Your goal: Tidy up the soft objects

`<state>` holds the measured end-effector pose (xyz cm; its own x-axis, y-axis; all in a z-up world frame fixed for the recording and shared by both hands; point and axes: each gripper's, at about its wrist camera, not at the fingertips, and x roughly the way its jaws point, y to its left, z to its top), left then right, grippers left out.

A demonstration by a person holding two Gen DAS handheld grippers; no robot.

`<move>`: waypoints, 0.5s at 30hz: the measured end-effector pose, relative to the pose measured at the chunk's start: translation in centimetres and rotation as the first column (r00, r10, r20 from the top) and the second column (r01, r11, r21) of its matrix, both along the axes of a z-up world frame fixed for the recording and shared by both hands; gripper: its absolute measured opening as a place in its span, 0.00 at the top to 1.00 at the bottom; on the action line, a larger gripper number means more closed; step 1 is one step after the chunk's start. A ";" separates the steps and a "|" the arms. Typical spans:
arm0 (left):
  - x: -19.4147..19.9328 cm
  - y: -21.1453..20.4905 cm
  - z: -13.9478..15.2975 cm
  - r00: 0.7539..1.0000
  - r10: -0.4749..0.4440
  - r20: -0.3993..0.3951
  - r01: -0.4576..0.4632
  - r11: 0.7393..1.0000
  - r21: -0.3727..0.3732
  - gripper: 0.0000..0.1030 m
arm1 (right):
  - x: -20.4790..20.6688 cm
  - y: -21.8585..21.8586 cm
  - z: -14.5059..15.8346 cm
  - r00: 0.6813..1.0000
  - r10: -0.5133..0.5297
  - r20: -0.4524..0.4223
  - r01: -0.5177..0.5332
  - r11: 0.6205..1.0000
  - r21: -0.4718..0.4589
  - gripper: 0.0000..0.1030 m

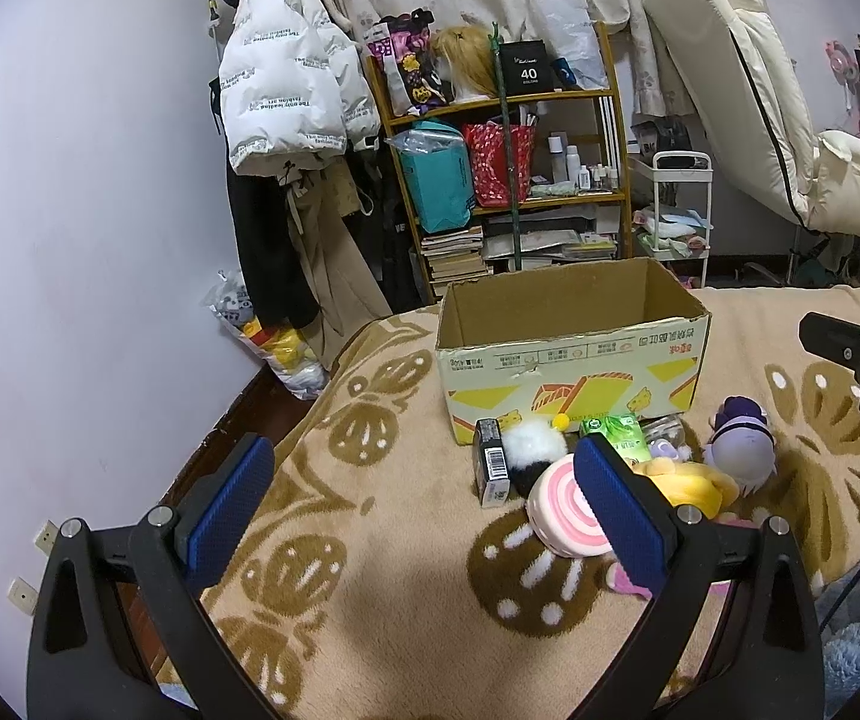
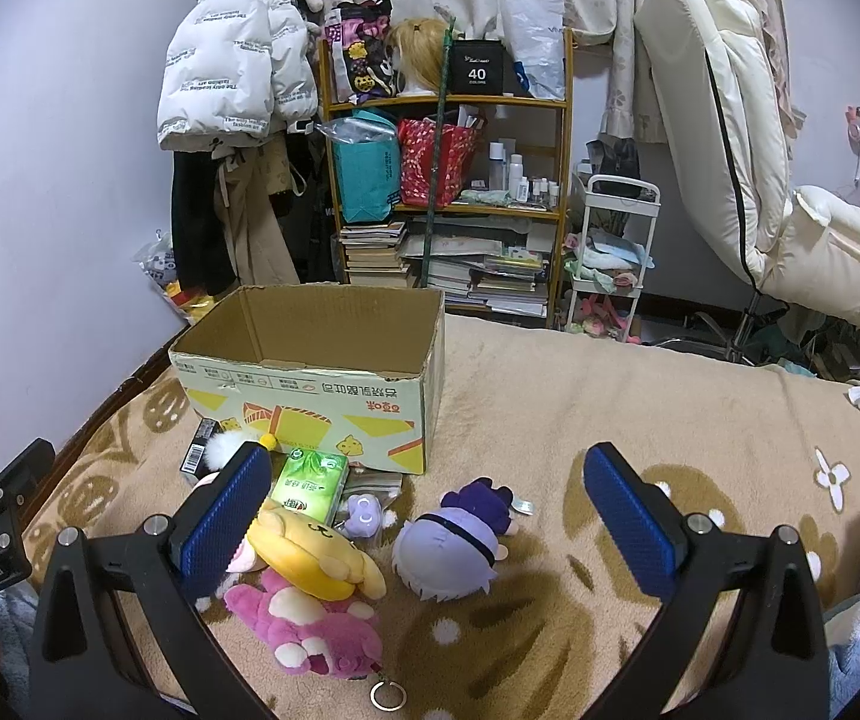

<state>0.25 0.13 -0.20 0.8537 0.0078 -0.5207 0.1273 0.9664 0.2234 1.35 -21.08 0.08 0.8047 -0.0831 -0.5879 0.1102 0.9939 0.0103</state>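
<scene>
An open, empty cardboard box (image 1: pixel 574 354) (image 2: pixel 309 384) stands on the tan blanket. In front of it lie soft toys: a purple-haired plush doll (image 2: pixel 448 546) (image 1: pixel 739 447), a yellow plush (image 2: pixel 309 552) (image 1: pixel 688 483), a pink bear (image 2: pixel 309 630), a pink-and-white swirl roll (image 1: pixel 562 504), a white-and-black fluffy plush (image 1: pixel 535 447) and a small purple charm (image 2: pixel 363 513). My left gripper (image 1: pixel 423 504) is open and empty, left of the pile. My right gripper (image 2: pixel 430 516) is open and empty above the toys.
A green tissue pack (image 2: pixel 309 486) and a black barcoded box (image 1: pixel 490 468) lie by the cardboard box. Beyond the bed stand a wooden shelf (image 1: pixel 508 150), a white cart (image 2: pixel 610 252), a hanging white jacket (image 1: pixel 285 72) and a cream recliner (image 2: pixel 748 180).
</scene>
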 end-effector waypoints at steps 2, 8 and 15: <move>0.1 -0.1 -0.1 1.000 0.000 -0.003 0.000 1.000 0.002 0.04 | 0.0 0.0 0.0 1.000 0.001 0.000 -0.001 1.000 0.001 0.00; 1.2 0.2 -0.4 1.000 0.009 -0.026 -0.009 1.000 -0.003 0.04 | 0.1 -0.1 0.0 1.000 0.000 0.002 0.000 1.000 0.008 0.00; 3.7 0.6 -1.0 0.996 0.027 -0.085 -0.031 0.999 -0.043 0.04 | 0.9 -0.5 -0.2 0.999 -0.008 -0.034 0.009 0.999 0.033 0.00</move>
<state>3.91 0.74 -1.15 0.8064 0.0074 -0.5913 0.1157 0.9786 0.1701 2.23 -21.54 -0.11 0.7838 -0.0703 -0.6171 0.1197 0.9920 0.0390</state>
